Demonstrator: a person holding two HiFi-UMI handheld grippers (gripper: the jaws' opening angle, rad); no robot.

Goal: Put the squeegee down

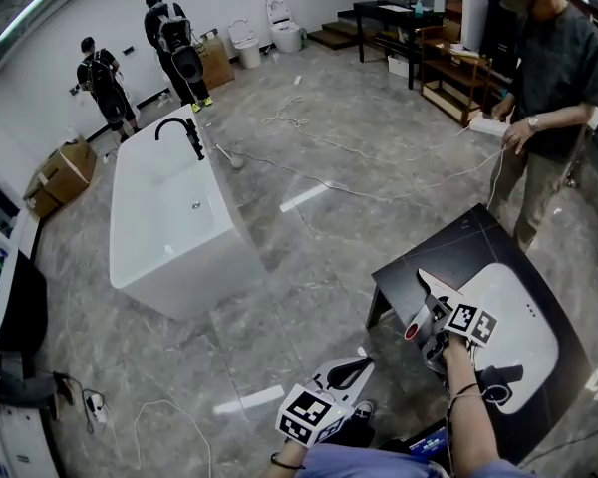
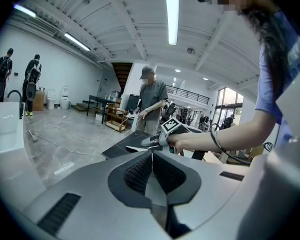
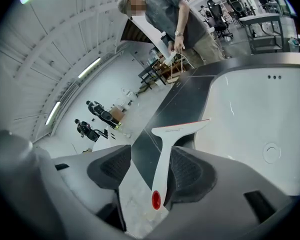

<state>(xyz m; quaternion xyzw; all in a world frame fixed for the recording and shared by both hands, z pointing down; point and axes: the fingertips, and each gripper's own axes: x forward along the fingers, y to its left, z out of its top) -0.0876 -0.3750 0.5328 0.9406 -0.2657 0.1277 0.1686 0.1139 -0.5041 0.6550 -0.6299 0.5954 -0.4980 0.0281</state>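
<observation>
The release step looks to be in hand: the right gripper [image 3: 152,168] has its jaws apart around the squeegee [image 3: 166,146], which seems to rest along the counter's [image 3: 190,91] left edge beside the basin [image 3: 260,109], so next comes a straight withdrawal without snagging the handle.

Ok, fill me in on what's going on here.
A person is working with two hand-held grippers at a black counter with a white sink. The right gripper has its fingers apart around the squeegee handle, which leans on one finger, unclamped, by the sink. The left gripper is shut, empty, held off to the side.
</observation>
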